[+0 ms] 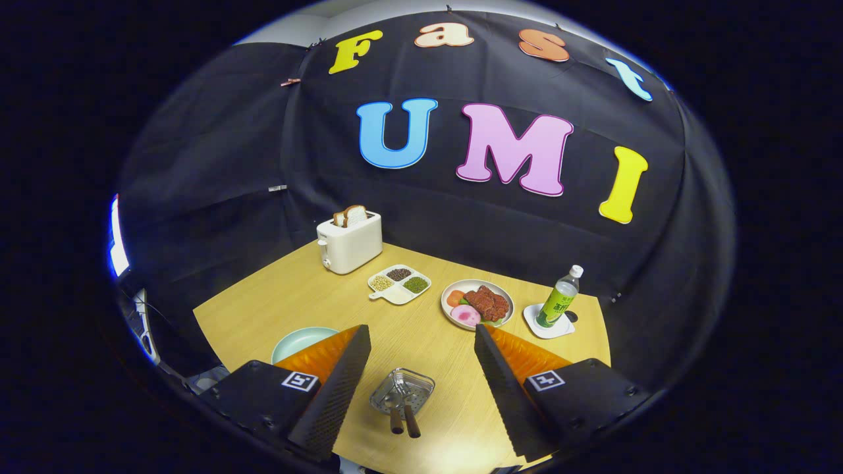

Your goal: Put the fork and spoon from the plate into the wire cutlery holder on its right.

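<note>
I see the gripper [421,378] raised above the near edge of the table [296,296], fingers wide apart and holding nothing. Between them, low down, sits the holder [403,390], and two dark handles stick out of it toward me; I read these as the fork [396,421] and spoon [411,421], already standing inside, side by side, though the heads are too small to tell apart. The plate [299,341] lies just left of the holder, partly hidden by the left finger; the part I see is bare. So I judge both placements done and the step in hand is the pull-back after release. Next move, if any: lift clear, straight up, without catching the handles. If one piece needs seating, come down with the fingers astride the handles. Farther off, toward the far edge: toaster [349,242] with bread, a divided dish [399,284], a food plate [477,304], a bottle [557,301] on a coaster near the right corner. All well apart from the holder.
</note>
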`<state>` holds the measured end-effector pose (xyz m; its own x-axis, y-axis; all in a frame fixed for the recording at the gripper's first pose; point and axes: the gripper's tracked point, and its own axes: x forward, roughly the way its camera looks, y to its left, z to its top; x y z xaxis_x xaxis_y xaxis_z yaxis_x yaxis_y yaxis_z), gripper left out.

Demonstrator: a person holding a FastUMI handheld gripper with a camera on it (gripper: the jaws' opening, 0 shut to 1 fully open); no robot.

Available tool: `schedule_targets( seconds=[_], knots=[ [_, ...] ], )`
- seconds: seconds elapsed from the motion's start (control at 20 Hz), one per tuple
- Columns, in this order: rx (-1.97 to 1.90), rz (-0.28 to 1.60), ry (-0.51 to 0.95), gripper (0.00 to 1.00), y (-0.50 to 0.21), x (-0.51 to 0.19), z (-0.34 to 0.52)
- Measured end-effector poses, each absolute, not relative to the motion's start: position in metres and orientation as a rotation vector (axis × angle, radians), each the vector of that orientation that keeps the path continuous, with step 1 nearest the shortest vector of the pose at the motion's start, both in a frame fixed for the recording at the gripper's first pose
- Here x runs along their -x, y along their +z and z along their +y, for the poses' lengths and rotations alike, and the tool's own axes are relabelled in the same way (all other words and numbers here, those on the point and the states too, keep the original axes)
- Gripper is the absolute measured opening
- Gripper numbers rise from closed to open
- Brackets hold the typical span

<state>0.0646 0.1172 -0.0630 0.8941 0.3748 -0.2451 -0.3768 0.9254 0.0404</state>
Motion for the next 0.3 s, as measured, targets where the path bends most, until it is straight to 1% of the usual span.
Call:
schedule_targets(
  seconds=[0.3],
  knots=[
    [0.004, 0.257, 0.400, 0.99, -0.0631, -0.0752, 0.1203]
  ],
)
